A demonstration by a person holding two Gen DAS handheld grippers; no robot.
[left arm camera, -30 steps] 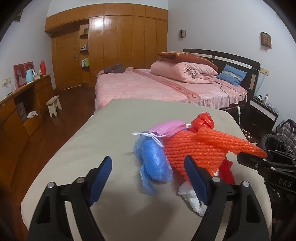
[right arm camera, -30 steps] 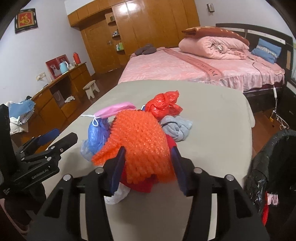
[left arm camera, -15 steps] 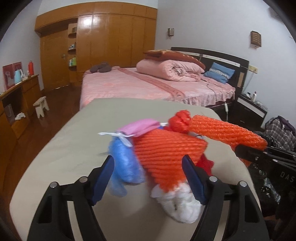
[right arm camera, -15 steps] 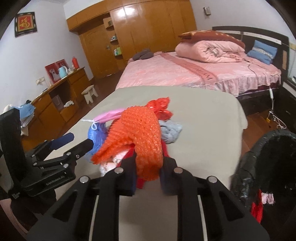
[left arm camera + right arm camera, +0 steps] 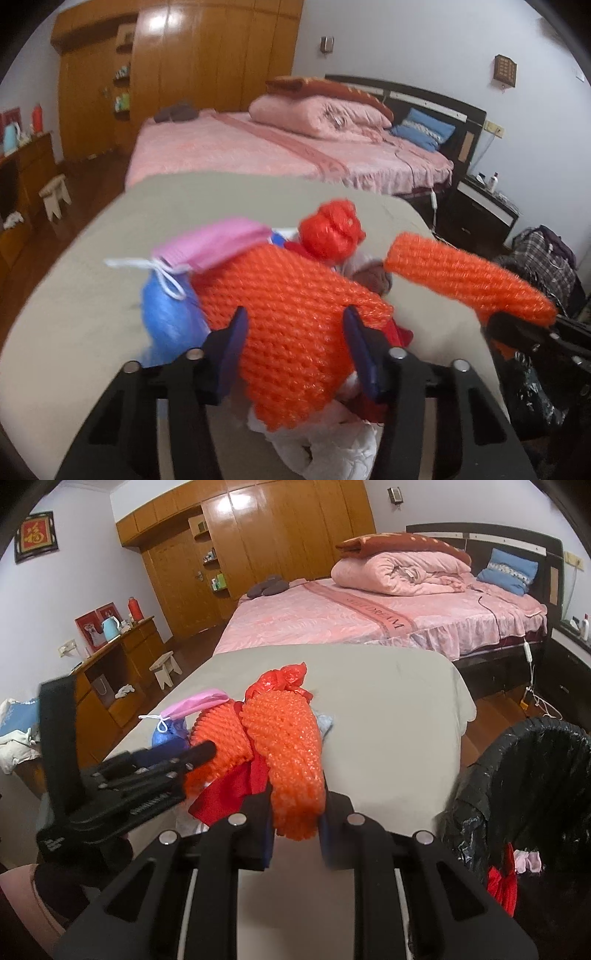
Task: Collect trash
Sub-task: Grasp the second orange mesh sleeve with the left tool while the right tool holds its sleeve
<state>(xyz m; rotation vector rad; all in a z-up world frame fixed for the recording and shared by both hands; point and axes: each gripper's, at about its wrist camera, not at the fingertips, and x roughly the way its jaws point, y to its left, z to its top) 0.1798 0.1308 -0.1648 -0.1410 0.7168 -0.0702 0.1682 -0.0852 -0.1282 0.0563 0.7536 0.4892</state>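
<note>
Presently the step in hand is lifting trash off the grey table (image 5: 388, 709); my right gripper (image 5: 295, 827) is pinched tight on one orange foam net (image 5: 288, 746), raised clear of the pile; my left gripper (image 5: 291, 332) has just been closing round a second orange foam net (image 5: 291, 317), its pads (image 5: 236, 332) at the net's flanks, firm contact not confirmed; pink mask (image 5: 214, 243), blue bag (image 5: 166, 317) and red bag (image 5: 332, 229) remain on the table. Next, in my judgement: carry the held net right to the black-lined bin (image 5: 524, 786) and release it inside.
</note>
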